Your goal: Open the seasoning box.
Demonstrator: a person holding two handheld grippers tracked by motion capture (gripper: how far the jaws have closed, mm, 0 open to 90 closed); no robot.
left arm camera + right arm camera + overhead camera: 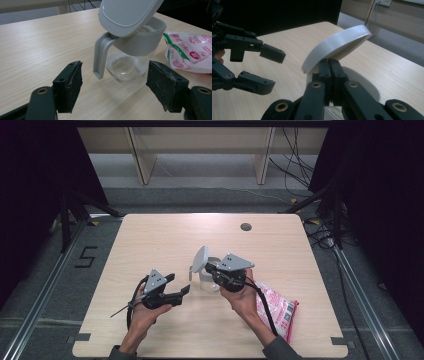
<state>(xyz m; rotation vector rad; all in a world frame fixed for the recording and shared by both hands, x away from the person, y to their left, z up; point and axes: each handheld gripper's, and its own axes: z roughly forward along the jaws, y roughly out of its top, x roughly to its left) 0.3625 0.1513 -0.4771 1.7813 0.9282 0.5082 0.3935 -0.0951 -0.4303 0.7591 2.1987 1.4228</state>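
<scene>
Lid-lifting step in hand, by the look of it. Left gripper (181, 285), lower left of centre in the high view, idle, 2 jaws wide apart, aimed at the jug (130, 57) without touching. Jug at table (150, 235) centre: clear glass body, grey plastic collar, looped grey handle (100, 58), seemingly empty. Lid (337, 48) tilted up on its hinge, smooth, rounded, matte grey. Right gripper (330, 67) pressed shut just under the lid's rim, apparently propping or pinching its edge. Pink-and-white printed plastic bag (277, 310), crinkled, glossy, at lower right behind the right hand (243, 297). Next, likely: keep the lid up, steady the jug by the handle, then fetch the bag for pouring.
</scene>
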